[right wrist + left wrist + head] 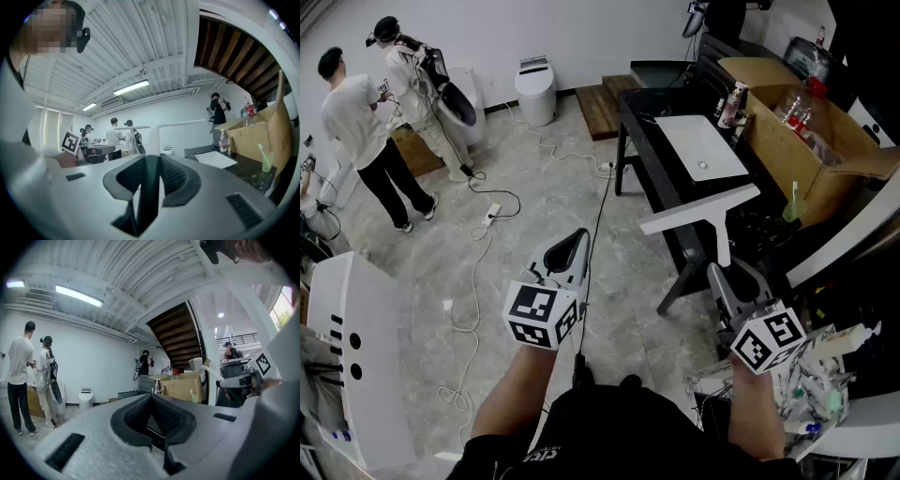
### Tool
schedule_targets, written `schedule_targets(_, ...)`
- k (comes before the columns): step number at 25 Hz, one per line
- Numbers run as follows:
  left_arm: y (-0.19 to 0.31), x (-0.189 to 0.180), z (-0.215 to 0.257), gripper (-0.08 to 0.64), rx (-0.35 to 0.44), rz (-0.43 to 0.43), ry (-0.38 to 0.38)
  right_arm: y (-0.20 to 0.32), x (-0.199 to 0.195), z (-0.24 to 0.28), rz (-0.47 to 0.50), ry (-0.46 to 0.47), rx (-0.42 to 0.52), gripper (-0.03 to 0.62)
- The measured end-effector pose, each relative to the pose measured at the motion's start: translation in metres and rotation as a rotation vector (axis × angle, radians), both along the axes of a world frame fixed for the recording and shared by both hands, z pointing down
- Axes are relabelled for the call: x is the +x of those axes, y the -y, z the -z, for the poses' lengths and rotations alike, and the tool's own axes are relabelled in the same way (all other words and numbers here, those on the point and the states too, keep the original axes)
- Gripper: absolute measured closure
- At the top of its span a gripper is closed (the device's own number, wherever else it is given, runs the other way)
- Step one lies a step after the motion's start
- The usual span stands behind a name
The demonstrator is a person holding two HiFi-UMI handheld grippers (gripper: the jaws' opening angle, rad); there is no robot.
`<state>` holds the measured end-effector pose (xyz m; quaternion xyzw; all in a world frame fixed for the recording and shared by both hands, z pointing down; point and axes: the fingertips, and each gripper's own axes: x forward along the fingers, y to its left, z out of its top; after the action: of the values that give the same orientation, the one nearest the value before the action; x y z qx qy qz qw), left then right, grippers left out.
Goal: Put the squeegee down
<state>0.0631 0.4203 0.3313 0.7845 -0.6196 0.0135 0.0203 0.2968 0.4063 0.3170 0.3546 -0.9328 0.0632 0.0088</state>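
My right gripper (pixel 724 274) is clamped on the squeegee (pixel 698 214) handle. The white blade sticks out ahead of the jaws, held in the air near the front edge of the black counter (pixel 649 141) with the white sink (pixel 701 145). My left gripper (pixel 570 248) is over the floor (pixel 534 187), jaws together, empty. Cardboard box (pixel 802 150) beside the sink. Two people (pixel 356 122) stand far left.

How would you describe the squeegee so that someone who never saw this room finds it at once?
Find the long black counter with the white sink, at the head view's right. By its near end the right gripper holds the squeegee by its handle. It is the only white T-shaped tool, with a long blade on top.
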Motion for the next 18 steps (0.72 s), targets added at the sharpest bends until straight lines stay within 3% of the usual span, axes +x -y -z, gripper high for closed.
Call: schedule_targets(18,0.007,0.047,-0.008,0.551,-0.002,-0.022,0.004,0.001,0.047,-0.011,-0.013,0.021,-0.005,0.494)
